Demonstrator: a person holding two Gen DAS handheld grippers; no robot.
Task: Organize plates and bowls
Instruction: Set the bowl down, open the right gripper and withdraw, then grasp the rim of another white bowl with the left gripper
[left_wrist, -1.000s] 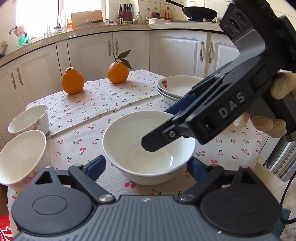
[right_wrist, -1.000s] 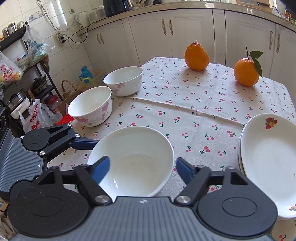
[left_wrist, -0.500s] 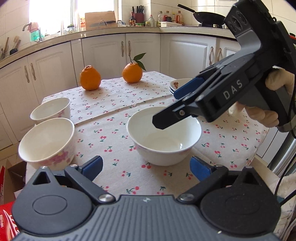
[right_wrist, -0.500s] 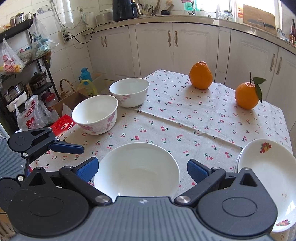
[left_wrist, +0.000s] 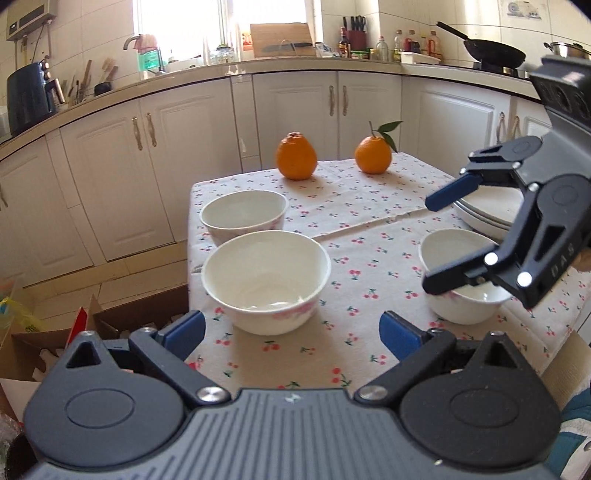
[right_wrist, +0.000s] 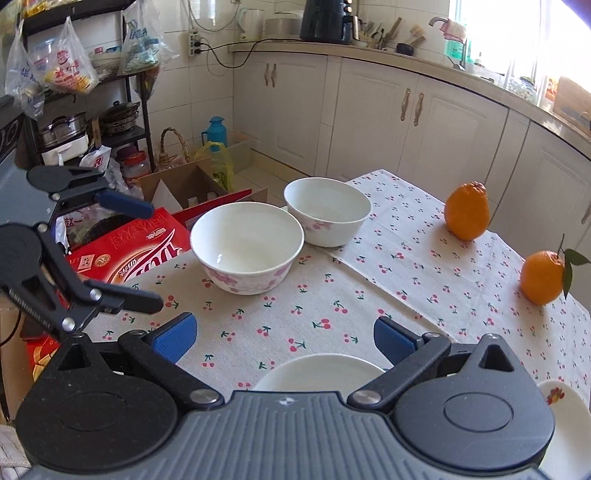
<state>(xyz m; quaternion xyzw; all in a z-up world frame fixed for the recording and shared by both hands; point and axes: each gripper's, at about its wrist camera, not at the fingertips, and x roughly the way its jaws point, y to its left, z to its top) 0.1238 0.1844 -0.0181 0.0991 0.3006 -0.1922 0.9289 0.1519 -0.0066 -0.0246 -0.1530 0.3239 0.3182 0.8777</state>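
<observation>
Fingers on both our grippers, left gripper (left_wrist: 291, 330) and right gripper (right_wrist: 284, 334), stand apart and empty; we have backed off the plain bowl (left_wrist: 463, 275), leaving it beside the stacked plates (left_wrist: 484, 210). Two glossy, round floral bowls (right_wrist: 246, 246) wait on the cherry-print cloth (right_wrist: 369, 295).
</observation>
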